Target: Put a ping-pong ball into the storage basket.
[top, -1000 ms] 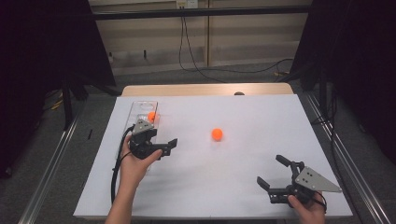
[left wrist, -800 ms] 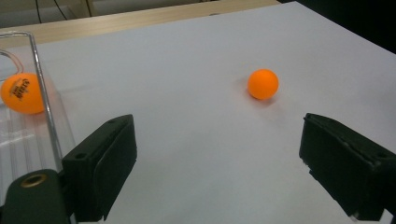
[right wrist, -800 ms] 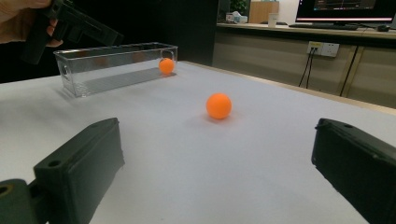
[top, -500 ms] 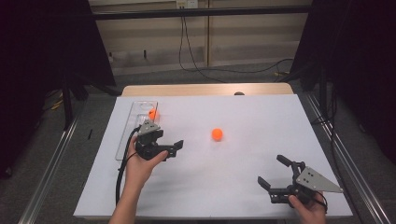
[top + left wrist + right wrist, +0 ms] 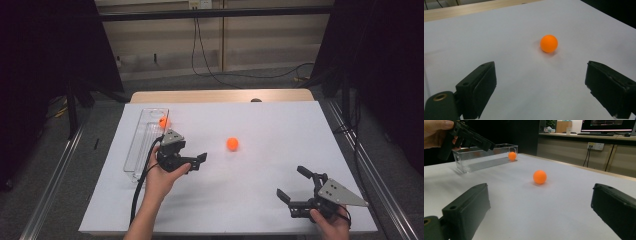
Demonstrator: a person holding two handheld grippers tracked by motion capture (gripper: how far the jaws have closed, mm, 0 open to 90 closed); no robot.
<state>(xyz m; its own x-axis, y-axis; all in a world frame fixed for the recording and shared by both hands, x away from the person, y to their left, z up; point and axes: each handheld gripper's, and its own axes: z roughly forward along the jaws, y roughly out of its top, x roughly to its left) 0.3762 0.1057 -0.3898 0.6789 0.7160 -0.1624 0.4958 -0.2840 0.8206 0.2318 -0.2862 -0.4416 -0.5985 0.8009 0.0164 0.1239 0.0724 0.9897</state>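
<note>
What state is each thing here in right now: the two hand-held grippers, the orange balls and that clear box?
Left gripper: open, empty, aimed at the loose ball.
Right gripper: open, empty, low over the white table.
Loose orange ball: lying on the table, untouched.
Second orange ball: lying inside the clear box, at its far end.
Clear box: upright, open-topped, one ball inside.
</note>
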